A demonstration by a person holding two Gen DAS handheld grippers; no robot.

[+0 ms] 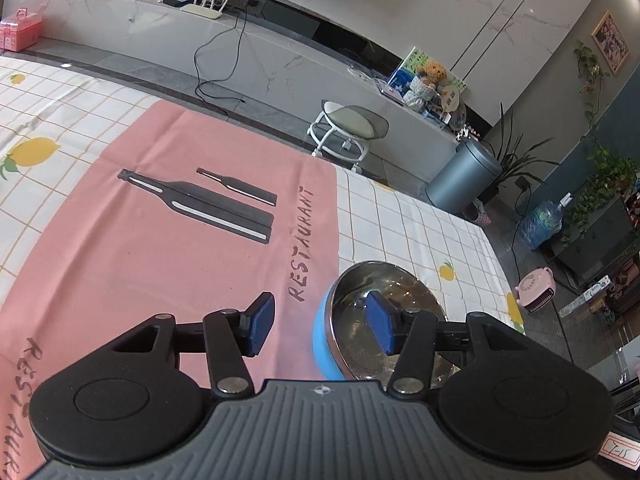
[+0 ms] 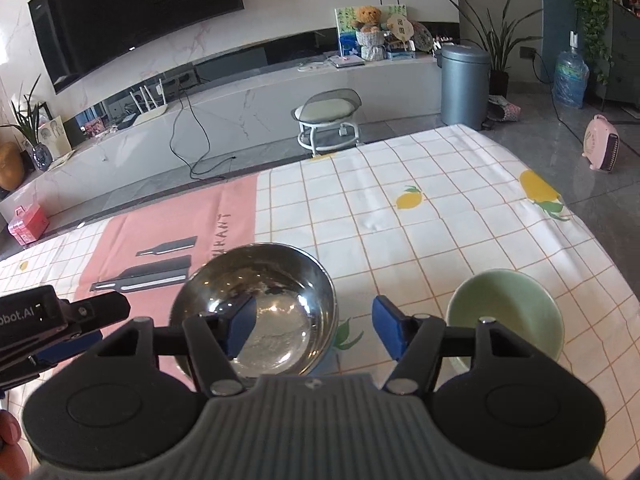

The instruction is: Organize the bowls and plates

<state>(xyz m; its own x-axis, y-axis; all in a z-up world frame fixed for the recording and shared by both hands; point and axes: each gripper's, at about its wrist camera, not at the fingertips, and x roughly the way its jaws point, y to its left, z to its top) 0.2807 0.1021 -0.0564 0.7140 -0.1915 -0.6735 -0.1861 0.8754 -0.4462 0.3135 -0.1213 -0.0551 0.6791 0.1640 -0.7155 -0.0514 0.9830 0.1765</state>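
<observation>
claws, left (image 1: 322, 326) and right (image 2: 314, 330), gape empty over steel bowl (image 2: 276, 300); only right view shows green bowl (image 2: 508, 308).

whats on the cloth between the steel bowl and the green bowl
Nothing but bare checked tablecloth with a leaf print, seen in the right wrist view between the steel bowl and the green bowl.

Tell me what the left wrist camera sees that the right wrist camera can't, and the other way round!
Only the left wrist view shows the steel bowl's blue outside and the white router.

Only the right wrist view shows the green bowl, the big dark TV and the left gripper's side.

Both show the steel bowl, the pink mat, the lemon tablecloth and the stool.
</observation>
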